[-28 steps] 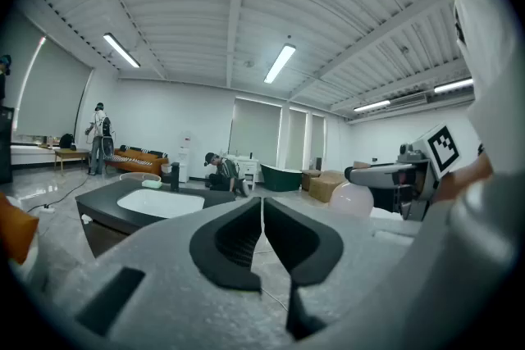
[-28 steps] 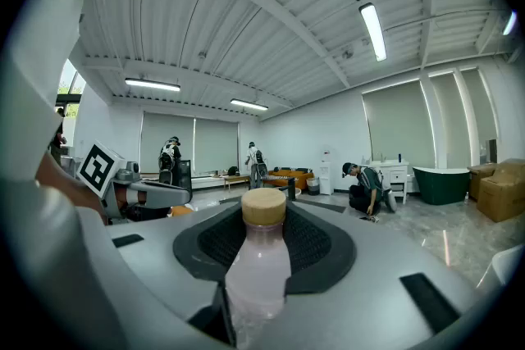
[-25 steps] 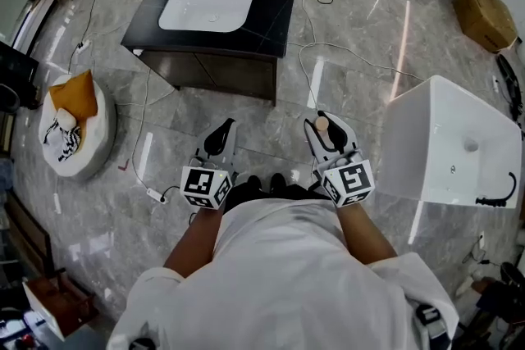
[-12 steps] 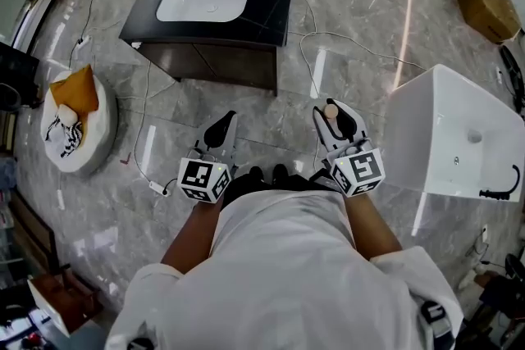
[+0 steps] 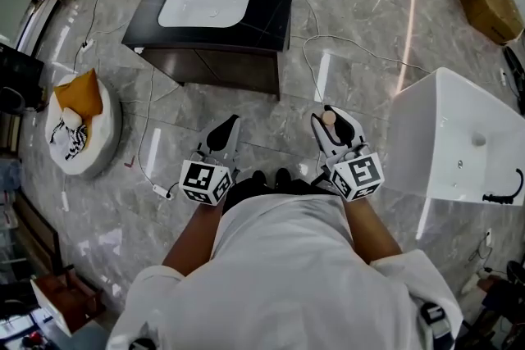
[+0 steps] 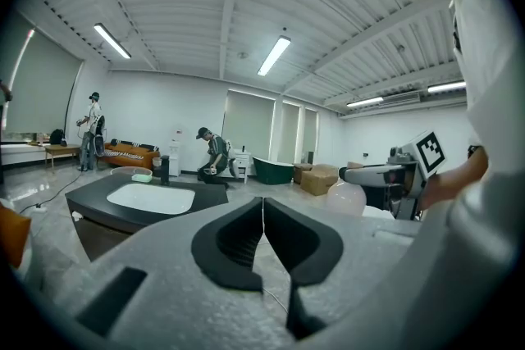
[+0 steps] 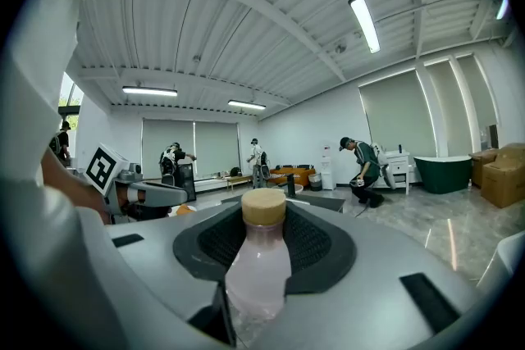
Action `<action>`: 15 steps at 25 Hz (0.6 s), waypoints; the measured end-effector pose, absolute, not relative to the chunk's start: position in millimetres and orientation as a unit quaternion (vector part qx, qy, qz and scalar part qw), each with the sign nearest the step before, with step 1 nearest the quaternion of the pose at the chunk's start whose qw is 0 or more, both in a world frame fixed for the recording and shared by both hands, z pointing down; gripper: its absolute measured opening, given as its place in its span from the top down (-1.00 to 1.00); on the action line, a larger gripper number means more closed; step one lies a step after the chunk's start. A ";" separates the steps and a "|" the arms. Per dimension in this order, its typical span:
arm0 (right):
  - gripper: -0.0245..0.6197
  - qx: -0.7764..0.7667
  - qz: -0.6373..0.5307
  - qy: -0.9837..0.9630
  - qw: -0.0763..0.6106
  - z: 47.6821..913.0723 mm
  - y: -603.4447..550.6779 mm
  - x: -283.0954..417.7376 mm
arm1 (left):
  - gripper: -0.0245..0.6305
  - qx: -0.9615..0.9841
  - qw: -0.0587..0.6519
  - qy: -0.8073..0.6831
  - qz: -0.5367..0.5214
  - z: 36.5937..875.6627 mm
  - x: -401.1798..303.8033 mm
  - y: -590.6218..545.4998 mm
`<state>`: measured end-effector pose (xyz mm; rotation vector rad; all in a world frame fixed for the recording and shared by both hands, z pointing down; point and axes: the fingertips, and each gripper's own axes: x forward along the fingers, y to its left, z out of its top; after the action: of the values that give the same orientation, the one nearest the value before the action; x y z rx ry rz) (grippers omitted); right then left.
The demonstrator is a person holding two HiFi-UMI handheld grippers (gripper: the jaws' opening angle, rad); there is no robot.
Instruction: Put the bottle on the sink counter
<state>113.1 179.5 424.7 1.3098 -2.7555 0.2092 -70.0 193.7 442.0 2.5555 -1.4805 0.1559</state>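
We stand on a grey marble floor (image 5: 361,78); the dark sink counter (image 5: 271,0) with its white basin (image 5: 205,4) lies well ahead of us. Our right gripper (image 5: 331,125) is clamped on the pink bottle (image 7: 258,270), which is tan-capped and well apart from the counter. Our left gripper (image 5: 223,135) has its jaws together, with nothing between them.

no legible text, labels, brands or numbers

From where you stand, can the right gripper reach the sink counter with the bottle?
Probably not yet: the right gripper, shut on the bottle, is well short of the sink counter. Only open floor lies between; step closer.
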 end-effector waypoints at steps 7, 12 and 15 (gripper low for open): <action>0.49 0.413 0.077 -0.907 0.028 429.9 174.7 121.6 | 0.87 0.862 0.092 -0.494 0.057 445.9 -54.2 195.7; 0.49 0.402 0.084 -0.912 0.025 435.0 171.4 120.4 | 0.87 0.865 0.102 -0.489 0.050 449.2 -53.1 198.6; 0.49 0.394 0.088 -0.915 0.024 437.4 169.2 115.5 | 0.87 0.860 0.106 -0.497 0.053 452.5 -58.7 198.0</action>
<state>115.5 169.2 437.4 1.2179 -2.8307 0.2720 -58.7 198.0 452.5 2.5325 -1.4641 0.1553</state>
